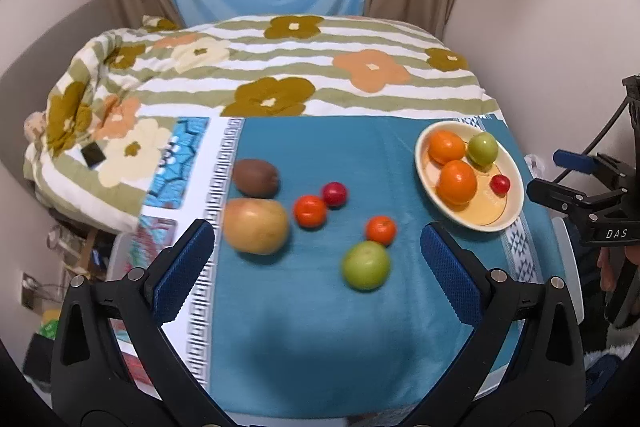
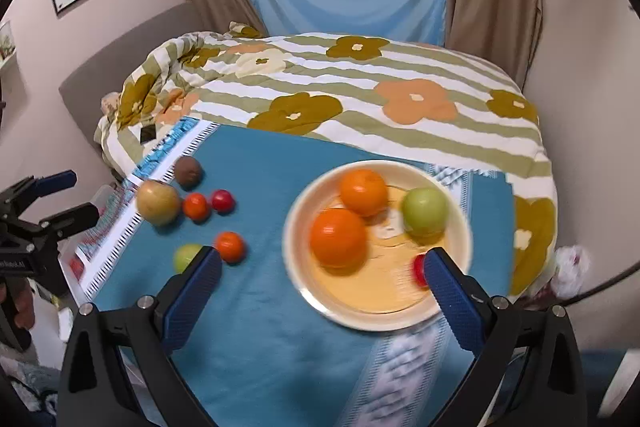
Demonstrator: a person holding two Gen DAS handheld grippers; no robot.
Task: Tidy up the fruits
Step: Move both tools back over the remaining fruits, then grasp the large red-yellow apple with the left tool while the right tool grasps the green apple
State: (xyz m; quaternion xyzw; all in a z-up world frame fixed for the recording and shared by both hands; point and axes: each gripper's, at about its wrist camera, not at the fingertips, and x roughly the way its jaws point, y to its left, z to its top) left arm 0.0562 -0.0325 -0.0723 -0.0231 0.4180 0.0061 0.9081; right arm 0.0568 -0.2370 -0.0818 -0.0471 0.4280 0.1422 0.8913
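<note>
A cream plate on the blue cloth holds two oranges, a green apple and a small red fruit. Loose on the cloth lie a kiwi, a yellow-brown apple, two small orange fruits, a red fruit and a green apple. My left gripper is open and empty above the loose fruits. My right gripper is open and empty over the plate's near side.
The blue cloth covers a small table against a bed with a flowered quilt. A small black object lies on the quilt at left. Curtains and a light blue sheet hang behind. Clutter sits on the floor at left.
</note>
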